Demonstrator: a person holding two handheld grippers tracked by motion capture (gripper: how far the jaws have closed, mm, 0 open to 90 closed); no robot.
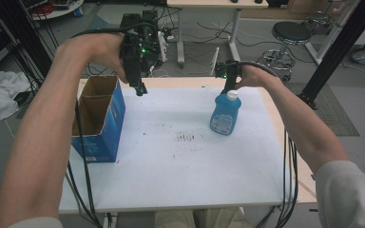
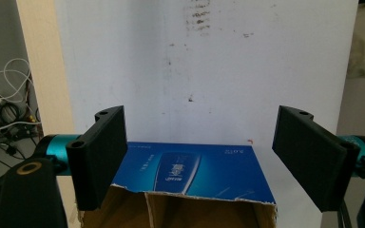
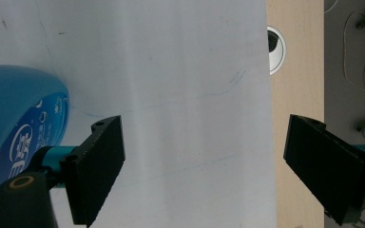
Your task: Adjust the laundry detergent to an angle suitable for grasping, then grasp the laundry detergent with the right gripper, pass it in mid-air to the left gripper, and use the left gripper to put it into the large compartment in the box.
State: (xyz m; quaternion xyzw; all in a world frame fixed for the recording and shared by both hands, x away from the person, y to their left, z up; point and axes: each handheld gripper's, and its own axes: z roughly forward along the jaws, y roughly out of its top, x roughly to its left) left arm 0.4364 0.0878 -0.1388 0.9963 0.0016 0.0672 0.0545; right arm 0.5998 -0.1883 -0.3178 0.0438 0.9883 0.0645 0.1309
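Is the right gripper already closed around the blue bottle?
No, in the right gripper view its fingers stand wide apart over the white mat, and the blue bottle lies outside them.

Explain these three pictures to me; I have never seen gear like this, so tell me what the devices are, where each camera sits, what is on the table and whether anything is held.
No robot is here: a person holds a two-jaw tool in each hand. The high view looks down over the person's forearms onto a table with a white top. The left tool hangs above the far edge, beside an open blue cardboard box. The right tool hangs just behind the white cap of a blue bottle that stands upright.

The other two pictures come from cameras riding on the tools, each looking along its own black jaws. In the left gripper view the jaws stand wide apart with the box below them. In the right gripper view the jaws are also wide apart, and the bottle lies off to one side, outside them. Nothing is held by either tool.
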